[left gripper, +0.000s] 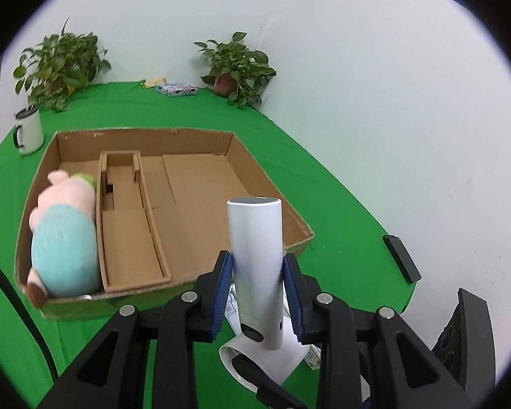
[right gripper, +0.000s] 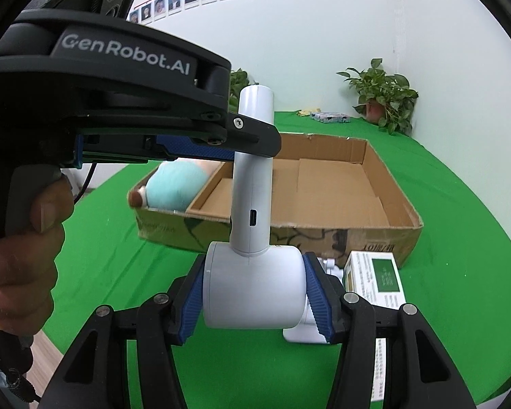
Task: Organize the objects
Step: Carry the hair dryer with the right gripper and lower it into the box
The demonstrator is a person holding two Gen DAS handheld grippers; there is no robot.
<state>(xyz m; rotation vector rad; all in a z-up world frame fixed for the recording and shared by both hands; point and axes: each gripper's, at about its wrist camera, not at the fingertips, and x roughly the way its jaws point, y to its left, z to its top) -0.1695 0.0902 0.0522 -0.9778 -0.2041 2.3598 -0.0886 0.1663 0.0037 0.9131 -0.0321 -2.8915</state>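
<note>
A white hair dryer [left gripper: 257, 266] is held by both grippers above the green table. My left gripper [left gripper: 258, 281] is shut on its upright handle. My right gripper [right gripper: 255, 303] is shut on its round barrel [right gripper: 253, 286]; the handle [right gripper: 252, 177] rises from it, with the left gripper [right gripper: 218, 143] clamped across it. An open cardboard box [left gripper: 201, 184] lies just beyond, with a divider. A pink and light blue plush toy [left gripper: 64, 235] lies in its left compartment and also shows in the right wrist view [right gripper: 175, 185].
A white and green carton [right gripper: 374, 283] lies by the box's near right corner. A white mug [left gripper: 29, 131] stands left of the box. Two potted plants [left gripper: 242, 64] and a small packet [left gripper: 177, 89] sit at the back. A black bar [left gripper: 401, 258] lies at the table's right edge.
</note>
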